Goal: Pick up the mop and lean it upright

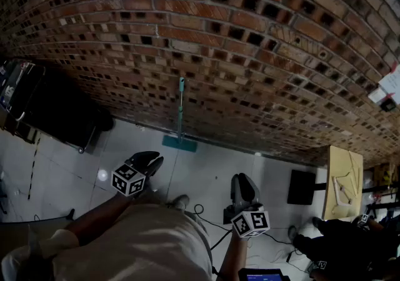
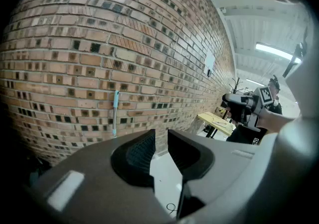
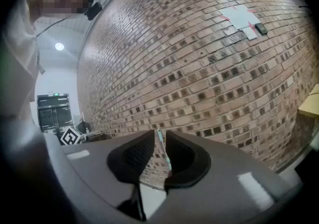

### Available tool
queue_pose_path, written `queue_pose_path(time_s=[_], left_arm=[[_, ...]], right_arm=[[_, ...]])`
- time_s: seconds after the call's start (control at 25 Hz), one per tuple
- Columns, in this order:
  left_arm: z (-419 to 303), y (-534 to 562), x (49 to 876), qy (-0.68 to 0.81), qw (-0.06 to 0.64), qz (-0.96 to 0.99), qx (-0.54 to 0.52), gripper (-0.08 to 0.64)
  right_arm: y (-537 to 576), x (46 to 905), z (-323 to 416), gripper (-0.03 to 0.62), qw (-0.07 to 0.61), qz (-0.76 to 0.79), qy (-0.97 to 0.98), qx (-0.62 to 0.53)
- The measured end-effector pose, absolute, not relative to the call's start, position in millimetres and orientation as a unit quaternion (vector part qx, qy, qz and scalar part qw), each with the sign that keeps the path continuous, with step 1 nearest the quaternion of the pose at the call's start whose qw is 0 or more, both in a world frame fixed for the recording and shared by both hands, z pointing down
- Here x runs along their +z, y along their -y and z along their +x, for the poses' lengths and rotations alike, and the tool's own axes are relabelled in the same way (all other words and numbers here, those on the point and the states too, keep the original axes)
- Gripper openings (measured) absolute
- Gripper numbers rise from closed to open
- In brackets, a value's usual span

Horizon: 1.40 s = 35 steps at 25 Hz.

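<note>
The mop (image 1: 180, 108) stands upright against the brick wall, its teal head (image 1: 179, 143) on the floor. It has a thin pale-teal handle, also seen in the left gripper view as the mop handle (image 2: 115, 113). In the right gripper view the mop handle (image 3: 162, 144) shows through the jaw gap, far off. My left gripper (image 1: 153, 160) (image 2: 161, 136) and right gripper (image 1: 240, 181) (image 3: 160, 136) hang close to my body, well short of the mop. Each has only a narrow gap between its jaws and holds nothing.
A black cabinet (image 1: 62, 111) stands at the left against the wall. A wooden table (image 1: 344, 180) and a black box (image 1: 302, 186) sit at the right, with another person (image 1: 344, 242) near them. Cables (image 1: 206, 214) lie on the pale floor by my feet.
</note>
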<state>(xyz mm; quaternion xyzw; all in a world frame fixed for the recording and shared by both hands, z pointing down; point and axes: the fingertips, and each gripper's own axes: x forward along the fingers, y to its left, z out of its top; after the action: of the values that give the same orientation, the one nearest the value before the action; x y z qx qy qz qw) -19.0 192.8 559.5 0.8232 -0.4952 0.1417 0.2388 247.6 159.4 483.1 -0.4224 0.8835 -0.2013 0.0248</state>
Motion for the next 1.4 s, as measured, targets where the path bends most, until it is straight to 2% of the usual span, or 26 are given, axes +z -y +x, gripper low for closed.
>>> queue_pose_path(time_s=[0.64,1.04,1.4], left_arm=[[-51.4,-171.1,572.1,0.498,0.236,0.821,0.151,0.094],[-106.6,-104.2,583.5,0.45,0.243,0.846,0.152,0.094],[-148.6,-25.7,583.4,0.398,0.22,0.876,0.162,0.094]], right_arm=[[-131.7,497.2,219.0,0.064,0.002,-0.415,-0.886,-0.206],[-82.6,482.1,139.2,0.064,0.003,-0.447,-0.871,-0.202],[-35.5,478.2,89.1,0.064,0.0,-0.49,-0.85,-0.194]])
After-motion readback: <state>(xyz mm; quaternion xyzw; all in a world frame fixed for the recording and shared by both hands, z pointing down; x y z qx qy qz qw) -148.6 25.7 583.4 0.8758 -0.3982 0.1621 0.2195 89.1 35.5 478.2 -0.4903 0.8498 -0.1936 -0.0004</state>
